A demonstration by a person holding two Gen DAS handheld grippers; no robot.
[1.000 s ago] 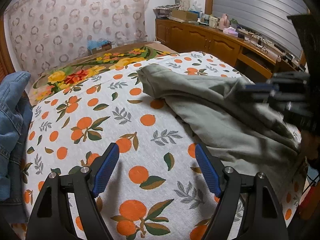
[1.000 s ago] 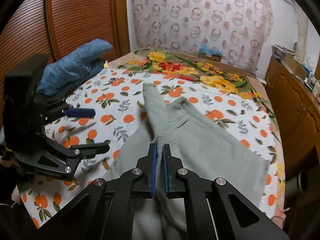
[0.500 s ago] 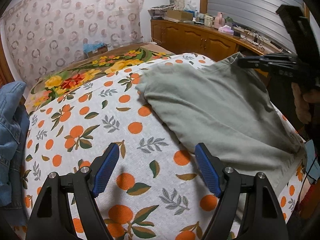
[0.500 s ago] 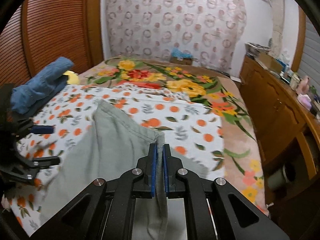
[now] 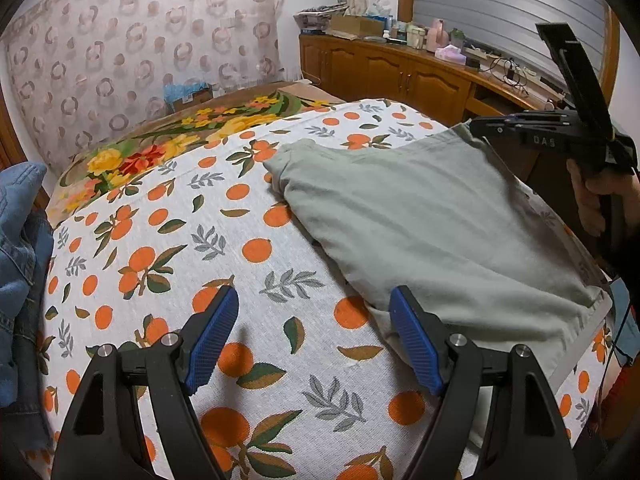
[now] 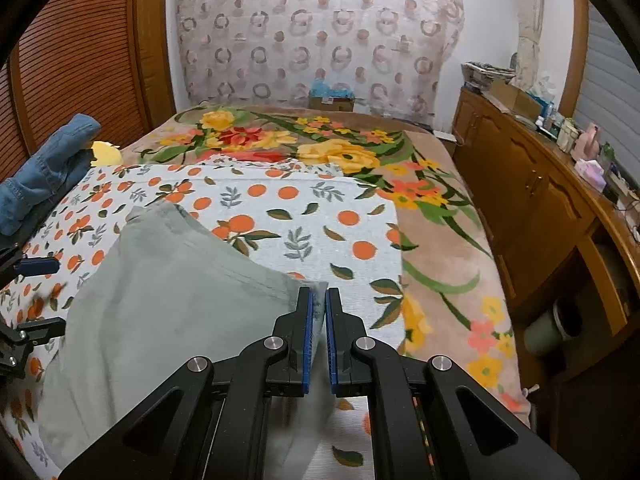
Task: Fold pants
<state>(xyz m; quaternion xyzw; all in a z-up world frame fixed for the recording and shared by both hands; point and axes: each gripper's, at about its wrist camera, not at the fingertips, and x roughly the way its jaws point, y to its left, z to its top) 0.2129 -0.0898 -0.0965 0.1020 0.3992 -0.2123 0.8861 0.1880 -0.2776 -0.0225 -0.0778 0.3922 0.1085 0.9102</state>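
My right tool (image 6: 319, 312) clamps a corner of the grey-green pants (image 6: 168, 292) on the orange-print bedspread (image 5: 160, 264); my left tool (image 5: 314, 338) gapes empty beside them.

grey-green pants (image 5: 432, 224), folded over, spread flat, one corner lifted

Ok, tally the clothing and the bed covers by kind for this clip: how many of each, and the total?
Grey-green pants: 1
Blue denim garments, bunched in a pile at the bed's edge: 1 pile, pieces not separable
Orange-print cover: 1
Floral blanket: 1
Total: 4
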